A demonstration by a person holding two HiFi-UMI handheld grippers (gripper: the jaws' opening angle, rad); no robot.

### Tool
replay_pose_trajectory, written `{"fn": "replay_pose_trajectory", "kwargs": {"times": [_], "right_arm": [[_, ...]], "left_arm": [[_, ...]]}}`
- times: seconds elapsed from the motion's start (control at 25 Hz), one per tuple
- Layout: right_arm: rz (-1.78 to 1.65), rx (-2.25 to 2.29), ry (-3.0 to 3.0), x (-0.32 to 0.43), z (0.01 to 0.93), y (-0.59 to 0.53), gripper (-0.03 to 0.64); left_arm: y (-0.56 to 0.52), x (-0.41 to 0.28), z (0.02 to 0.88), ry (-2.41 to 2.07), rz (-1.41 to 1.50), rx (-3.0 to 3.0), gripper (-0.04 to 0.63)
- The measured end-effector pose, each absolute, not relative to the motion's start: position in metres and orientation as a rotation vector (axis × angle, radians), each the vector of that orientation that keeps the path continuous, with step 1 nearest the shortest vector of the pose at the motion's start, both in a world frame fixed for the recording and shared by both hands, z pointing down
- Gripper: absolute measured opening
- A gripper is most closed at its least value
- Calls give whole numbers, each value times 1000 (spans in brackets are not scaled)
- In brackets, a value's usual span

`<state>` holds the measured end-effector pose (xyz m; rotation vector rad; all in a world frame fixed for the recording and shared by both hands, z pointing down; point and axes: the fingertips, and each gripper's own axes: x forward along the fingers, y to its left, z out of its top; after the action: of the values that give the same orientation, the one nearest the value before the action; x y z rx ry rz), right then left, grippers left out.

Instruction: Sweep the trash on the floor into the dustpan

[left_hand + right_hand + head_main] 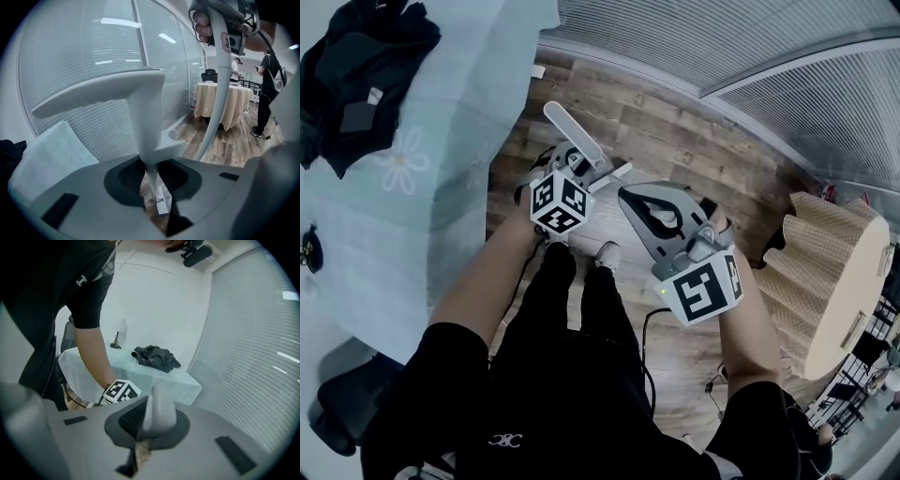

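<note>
My left gripper (567, 161) is shut on a pale grey broom handle (573, 131), whose flat top juts toward the blinds. In the left gripper view the same handle (143, 108) rises upright between the jaws of the left gripper (152, 174). My right gripper (677, 236) is shut on the dustpan handle (159, 409). The dark grey dustpan (661, 214) hangs in front of it above the wood floor. The long curved dustpan pole (216, 89) crosses the left gripper view. A small white scrap (539, 71) lies on the floor by the tablecloth.
A table under a pale teal cloth (441, 187) with dark clothes (356, 75) stands at the left. A round table with a beige cloth (834, 272) stands at the right. Blinds (722, 37) close the far side. Cables (652, 323) lie near my shoe (607, 254). A person (267, 93) stands beyond.
</note>
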<state>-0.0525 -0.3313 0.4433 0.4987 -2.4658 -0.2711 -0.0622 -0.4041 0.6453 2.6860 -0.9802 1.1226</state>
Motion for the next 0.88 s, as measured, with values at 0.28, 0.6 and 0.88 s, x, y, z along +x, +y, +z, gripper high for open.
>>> {"fn": "replay_pose_trajectory", "kwargs": {"times": [0.28, 0.6, 0.88], "right_arm": [[-269, 623, -2437, -21, 419, -326, 12], [-86, 1004, -2354, 42, 411, -322, 12], [106, 1368, -2198, 84, 409, -311, 12]], "left_arm": [[-408, -75, 644, -1052, 1066, 2634, 87], [-397, -75, 643, -1074, 1075, 2594, 86], [-394, -82, 639, -1137, 1058, 2524, 86]]}}
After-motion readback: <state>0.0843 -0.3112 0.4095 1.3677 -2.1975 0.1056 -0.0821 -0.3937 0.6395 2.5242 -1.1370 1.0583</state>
